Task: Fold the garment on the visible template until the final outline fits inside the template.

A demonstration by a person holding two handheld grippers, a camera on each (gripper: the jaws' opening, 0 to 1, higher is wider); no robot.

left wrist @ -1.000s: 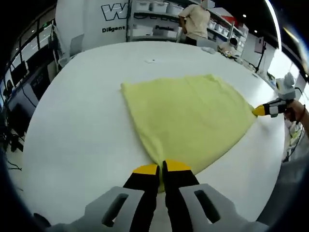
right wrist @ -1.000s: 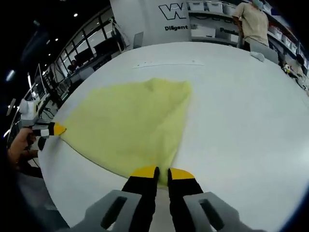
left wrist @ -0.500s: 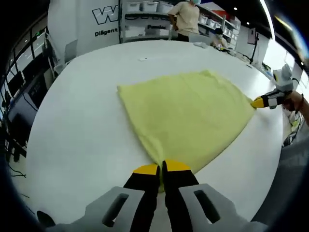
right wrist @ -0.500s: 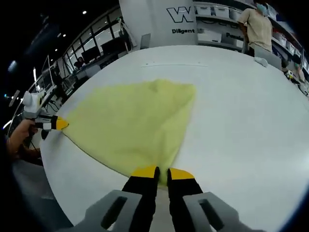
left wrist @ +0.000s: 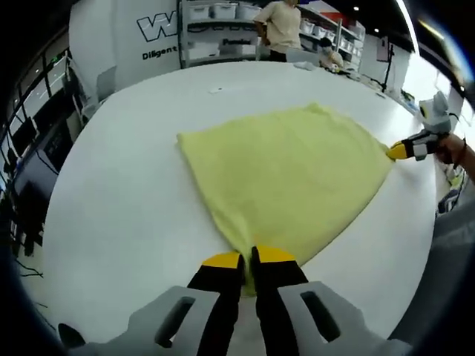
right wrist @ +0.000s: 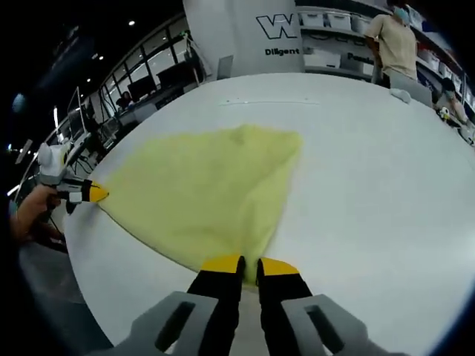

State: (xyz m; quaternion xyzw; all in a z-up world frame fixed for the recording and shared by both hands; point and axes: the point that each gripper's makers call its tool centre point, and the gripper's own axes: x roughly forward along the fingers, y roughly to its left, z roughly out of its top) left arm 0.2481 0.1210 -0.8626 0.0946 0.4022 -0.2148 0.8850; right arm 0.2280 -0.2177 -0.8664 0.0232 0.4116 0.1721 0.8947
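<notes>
Yellow garment (left wrist: 289,174) spread flat on white surface (left wrist: 126,193); left gripper (left wrist: 249,261) pinching its corner at 6 o'clock; right gripper (right wrist: 249,265) pinching another corner, seen at 3 o'clock in left gripper view.

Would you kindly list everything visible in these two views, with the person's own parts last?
garment: one, pale yellow, spread flat on the table, a corner in each gripper.
table: one, white, under the garment.
shelving with bins: one, white, behind the table.
bystander: one, beige top, by the shelving.
left gripper: one, black with yellow tips, shut on a garment corner.
right gripper: one, same colours, shut on another corner.
hand: one, holding the left gripper.
</notes>
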